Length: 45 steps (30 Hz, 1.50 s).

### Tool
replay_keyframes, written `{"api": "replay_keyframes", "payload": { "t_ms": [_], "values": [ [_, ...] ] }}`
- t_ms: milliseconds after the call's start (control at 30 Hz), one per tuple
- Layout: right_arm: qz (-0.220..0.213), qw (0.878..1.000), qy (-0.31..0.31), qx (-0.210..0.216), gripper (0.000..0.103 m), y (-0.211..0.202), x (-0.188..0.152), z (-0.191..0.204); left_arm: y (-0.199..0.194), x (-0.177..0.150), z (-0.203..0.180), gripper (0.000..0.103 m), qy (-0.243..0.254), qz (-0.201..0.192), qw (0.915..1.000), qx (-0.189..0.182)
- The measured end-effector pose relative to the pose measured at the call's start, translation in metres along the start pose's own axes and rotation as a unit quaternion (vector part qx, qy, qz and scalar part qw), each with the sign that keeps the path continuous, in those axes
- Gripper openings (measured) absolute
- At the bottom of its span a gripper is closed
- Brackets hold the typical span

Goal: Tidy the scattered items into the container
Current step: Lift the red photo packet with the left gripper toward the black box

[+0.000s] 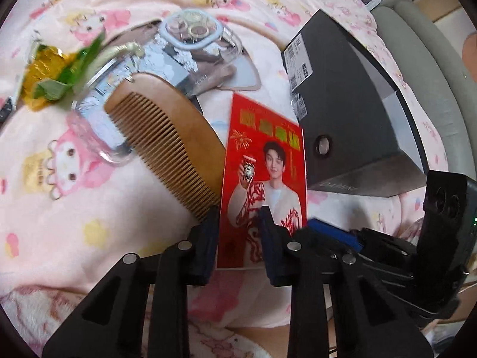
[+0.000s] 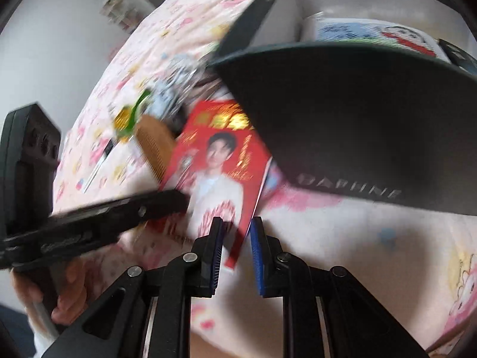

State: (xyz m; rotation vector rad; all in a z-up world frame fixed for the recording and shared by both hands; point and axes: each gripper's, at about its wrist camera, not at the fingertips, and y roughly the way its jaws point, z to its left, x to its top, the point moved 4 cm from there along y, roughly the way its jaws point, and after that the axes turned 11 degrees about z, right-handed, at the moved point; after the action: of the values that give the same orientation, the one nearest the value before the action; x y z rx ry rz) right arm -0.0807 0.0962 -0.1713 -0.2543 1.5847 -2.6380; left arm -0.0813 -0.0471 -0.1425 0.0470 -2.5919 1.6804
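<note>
red envelope [image 1: 265,161]: flat glossy card, rectangular, printed figure; lifted over pink blanket [image 1: 89,238], beside box
left gripper [image 1: 238,238]: pads clamped on envelope's lower edge
right gripper [image 2: 237,238]: narrow gap, envelope corner between pads; contact cannot be told
box [image 1: 351,113]: dark matte cardboard, open-topped
comb [image 1: 167,137]: wooden, fine-toothed, curved back

I am working in a home bedroom: under my grippers spreads a soft pink blanket [image 1: 89,232] printed with cartoon animals. Ahead lie a wooden comb [image 1: 167,146], a red envelope [image 1: 265,179] and trinkets; beyond them a plain white wall [image 2: 59,29].
</note>
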Motion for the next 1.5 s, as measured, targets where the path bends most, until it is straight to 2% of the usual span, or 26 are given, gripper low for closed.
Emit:
{"api": "replay_keyframes", "payload": {
  "t_ms": [100,233,333,433,500,533,600,767,833,900,933,967,1033,1200,1300,1433,1500],
  "values": [
    [0.000,1.000,-0.004,0.007,0.016,-0.008,-0.006,0.001,-0.001,-0.001,-0.001,0.026,-0.008,-0.010,0.9999,-0.007],
    [-0.015,0.999,0.045,0.008,0.019,-0.011,0.004,-0.013,-0.008,0.009,0.006,0.026,-0.034,-0.053,0.9974,0.035],
    [-0.019,0.998,0.064,0.010,0.021,-0.001,0.013,-0.017,-0.001,0.015,0.005,0.026,-0.031,-0.037,0.9987,0.016],
    [-0.019,0.998,0.065,0.018,0.022,0.009,0.019,-0.016,0.009,0.019,-0.003,0.026,-0.009,-0.022,0.9995,0.022],
    [-0.008,0.999,0.033,0.008,0.025,0.007,0.016,-0.007,0.011,0.013,-0.008,0.027,0.010,-0.008,0.9994,0.032],
    [-0.002,1.000,0.009,-0.005,0.025,0.006,0.014,-0.001,0.013,0.010,-0.010,0.031,0.018,0.001,0.9993,0.034],
    [0.013,1.000,-0.020,-0.019,0.025,0.003,0.006,0.004,0.015,0.005,-0.012,0.033,0.020,0.014,0.9995,0.021],
    [0.019,0.999,0.006,0.035,0.025,-0.008,0.000,-0.005,0.005,0.008,0.001,0.033,-0.010,0.001,0.9999,-0.012],
    [0.009,1.000,0.017,0.017,0.025,-0.007,0.007,-0.011,0.005,0.011,0.004,0.033,-0.018,-0.002,0.9996,-0.019],
    [0.012,1.000,0.009,0.013,0.025,0.000,0.014,-0.010,0.008,0.012,0.003,0.035,-0.016,0.011,0.9992,-0.036],
    [0.017,1.000,-0.002,0.010,0.030,0.004,0.016,-0.005,0.012,0.010,-0.001,0.036,-0.006,0.022,0.9993,-0.031],
    [0.019,1.000,-0.012,-0.014,0.030,0.007,0.017,-0.002,0.017,0.007,-0.009,0.036,0.007,0.023,0.9997,-0.006],
    [0.015,0.999,-0.024,-0.029,0.030,0.007,0.017,0.005,0.012,0.001,-0.016,0.036,0.024,0.010,0.9995,0.021],
    [-0.005,1.000,-0.018,0.010,0.029,-0.022,0.012,0.005,-0.018,-0.013,-0.026,0.034,0.021,-0.026,0.9994,0.000],
    [-0.028,0.999,-0.020,0.015,0.029,-0.050,0.004,0.011,-0.044,-0.021,-0.047,0.034,0.046,-0.063,0.9968,0.014],
    [-0.056,0.996,-0.025,0.062,0.029,-0.075,-0.008,0.038,-0.078,-0.023,-0.067,0.034,0.055,-0.114,0.9917,0.025],
    [-0.072,0.994,-0.037,0.067,0.029,-0.087,-0.017,0.053,-0.089,-0.024,-0.072,0.033,0.051,-0.133,0.9896,0.019]
  ]
}}
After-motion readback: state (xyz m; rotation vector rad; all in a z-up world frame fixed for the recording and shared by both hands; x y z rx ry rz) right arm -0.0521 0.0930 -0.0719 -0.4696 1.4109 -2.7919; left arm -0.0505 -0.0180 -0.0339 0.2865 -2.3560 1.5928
